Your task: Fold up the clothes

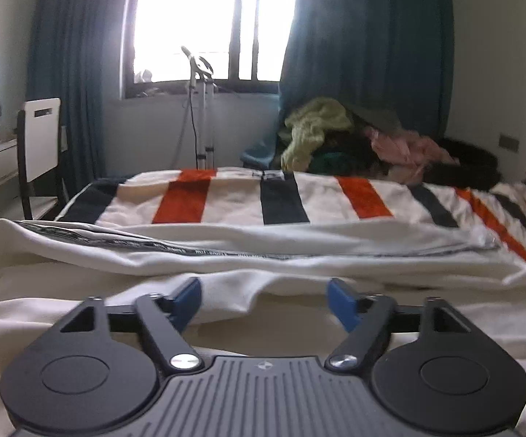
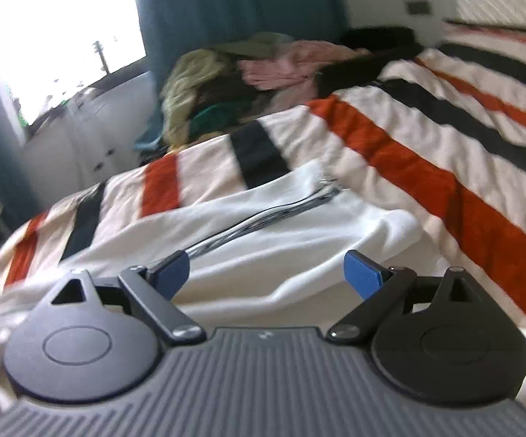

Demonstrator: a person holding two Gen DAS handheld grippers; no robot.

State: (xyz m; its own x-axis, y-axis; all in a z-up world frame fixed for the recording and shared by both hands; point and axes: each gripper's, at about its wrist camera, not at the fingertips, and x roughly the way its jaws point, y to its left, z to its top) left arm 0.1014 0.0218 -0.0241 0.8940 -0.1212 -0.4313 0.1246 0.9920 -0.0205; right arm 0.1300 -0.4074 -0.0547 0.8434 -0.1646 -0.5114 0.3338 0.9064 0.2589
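A white garment (image 1: 248, 251) with a dark lettered stripe lies spread along the near side of the striped bed. My left gripper (image 1: 265, 304) is open low over its near edge, and a fold of white cloth lies between the blue fingertips without being pinched. The right wrist view shows the same white garment (image 2: 273, 240), its dark stripe running toward the far end. My right gripper (image 2: 268, 275) is open just above it, with cloth lying under the gap. This view is blurred.
The bedspread (image 1: 233, 196) has orange, black and cream stripes. A heap of clothes (image 1: 364, 138) in green, pink and black sits at the far end of the bed. A chair (image 1: 39, 149), a stand (image 1: 202, 109) and a bright window are behind.
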